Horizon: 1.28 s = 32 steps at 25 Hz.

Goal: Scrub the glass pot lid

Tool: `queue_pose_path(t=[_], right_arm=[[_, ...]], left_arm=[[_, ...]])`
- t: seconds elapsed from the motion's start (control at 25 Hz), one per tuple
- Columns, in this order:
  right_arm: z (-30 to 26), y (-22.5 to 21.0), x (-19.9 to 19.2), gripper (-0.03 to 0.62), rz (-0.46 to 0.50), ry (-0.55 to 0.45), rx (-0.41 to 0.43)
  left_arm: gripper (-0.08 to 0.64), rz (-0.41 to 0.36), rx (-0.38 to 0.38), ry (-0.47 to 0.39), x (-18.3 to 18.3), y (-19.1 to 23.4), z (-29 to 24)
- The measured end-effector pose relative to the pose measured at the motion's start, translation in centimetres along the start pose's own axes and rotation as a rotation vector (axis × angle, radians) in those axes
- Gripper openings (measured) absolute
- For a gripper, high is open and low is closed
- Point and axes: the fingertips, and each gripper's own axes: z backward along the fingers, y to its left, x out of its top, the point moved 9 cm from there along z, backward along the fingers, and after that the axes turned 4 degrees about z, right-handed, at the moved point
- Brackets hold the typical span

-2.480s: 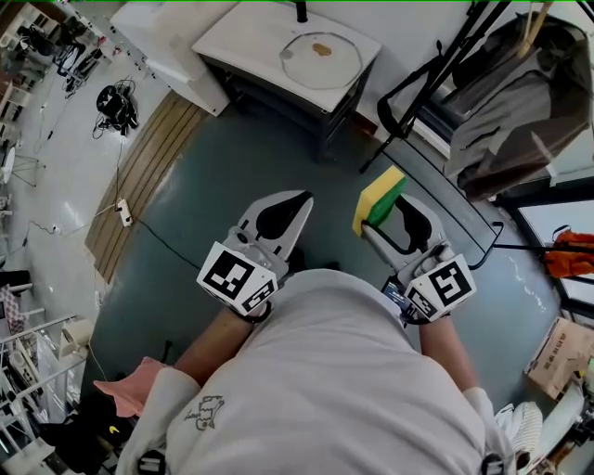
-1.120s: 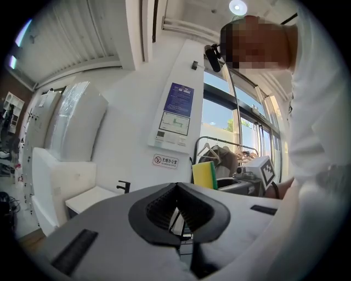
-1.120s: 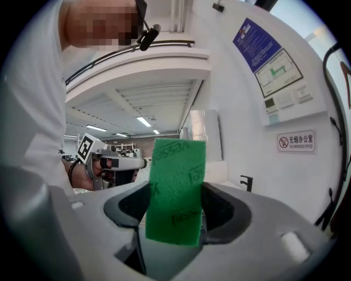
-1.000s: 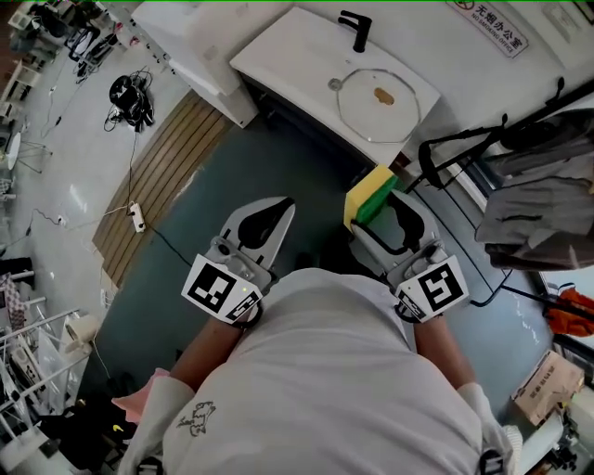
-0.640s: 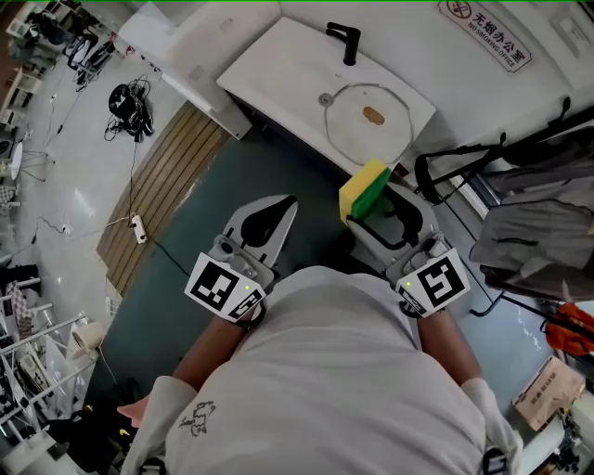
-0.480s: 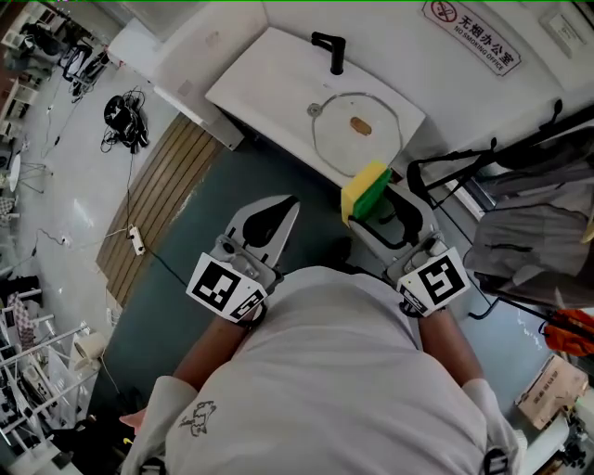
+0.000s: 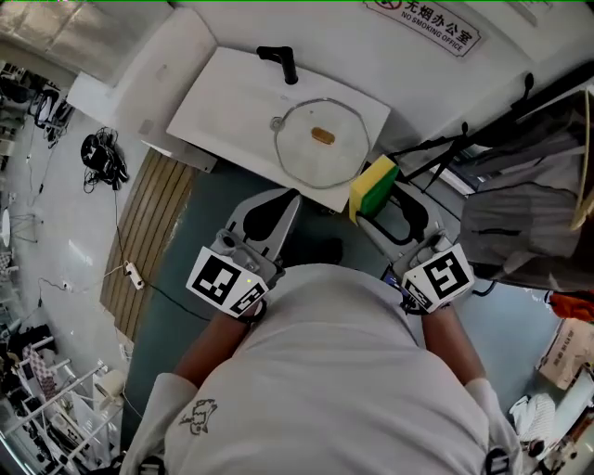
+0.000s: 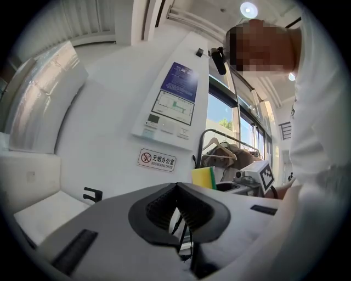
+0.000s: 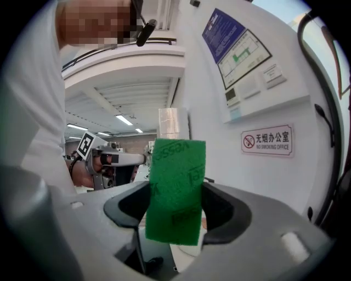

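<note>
The glass pot lid [image 7: 320, 148], round with a small brown knob, lies flat on the white sink counter [image 7: 223, 107] near a black faucet [image 7: 281, 61]. My left gripper [image 7: 291, 198] is shut and holds nothing; its tips reach the counter's front edge just left of the lid. In the left gripper view its jaws [image 8: 176, 187] meet with nothing between them. My right gripper [image 7: 379, 197] is shut on a yellow-and-green sponge [image 7: 373, 184] beside the lid's right rim. The sponge's green face [image 9: 175, 189] stands upright between the right gripper's [image 9: 176, 206] jaws.
A no-smoking sign [image 7: 422, 24] hangs on the wall behind the counter. A black clothes rack with grey garments [image 7: 524, 209] stands close on the right. On the floor to the left are a wooden slat mat [image 7: 153, 227] and a tangle of cables [image 7: 97, 158].
Both grippers have moved forward toward the sink counter, so the lid now lies just beyond their tips. The sponge stays in the right gripper; the left stays shut.
</note>
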Motion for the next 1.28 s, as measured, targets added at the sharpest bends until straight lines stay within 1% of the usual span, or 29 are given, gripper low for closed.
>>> queue_pose_path(t=[0.12, 0.28, 0.48, 0.56, 0.72, 0.88, 1.0, 1.08, 1.16, 1.24, 1.28], right_arm=[[0.0, -0.9, -0.3, 0.29, -0.021, 0.011, -0.065], [-1.0, -1.8, -0.5, 0.29, -0.076, 0.017, -0.164], [-3.5, -2.2, 0.1, 0.29, -0.108, 0.016, -0.271], [-5.1, -2.5, 0.1, 0.291, -0.125, 0.021, -0.31], [-10.0, -2.7, 1.1, 0.291, -0.142, 0.007, -0.355], [-14.9, -2.3, 2.3, 0.291, -0.141, 0.008, -0.388], [-17.4, -2.0, 2.8, 0.291, -0.146, 0.026, -0.434], [-18.4, -1.7, 2.6, 0.291, -0.155, 0.059, -0.47], [-19.1, -1.4, 2.4, 0.291, -0.153, 0.099, -0.501], [-19.4, -1.6, 2.1, 0.291, -0.149, 0.128, -0.526], [-19.4, -1.7, 1.9, 0.291, -0.153, 0.138, -0.537]], left_arm=[[-0.002, 0.009, -0.068, 0.037, -0.2, 1.3, -2.1], [-0.002, 0.014, -0.159, 0.07, 0.6, 3.8, -4.3], [-0.002, 0.011, -0.271, 0.131, 1.8, 8.1, -7.1], [-0.002, -0.004, -0.312, 0.146, 2.5, 9.9, -7.6], [-0.002, -0.023, -0.354, 0.168, 4.6, 15.3, -7.6], [-0.002, -0.015, -0.387, 0.21, 6.1, 20.9, -7.3], [-0.002, -0.003, -0.422, 0.227, 6.7, 24.3, -7.6], [-0.002, 0.007, -0.46, 0.249, 6.3, 26.0, -8.1], [-0.002, 0.021, -0.498, 0.291, 5.2, 27.5, -8.8], [-0.002, 0.042, -0.516, 0.349, 4.0, 28.6, -9.8], [-0.002, 0.05, -0.511, 0.378, 3.5, 29.0, -10.2]])
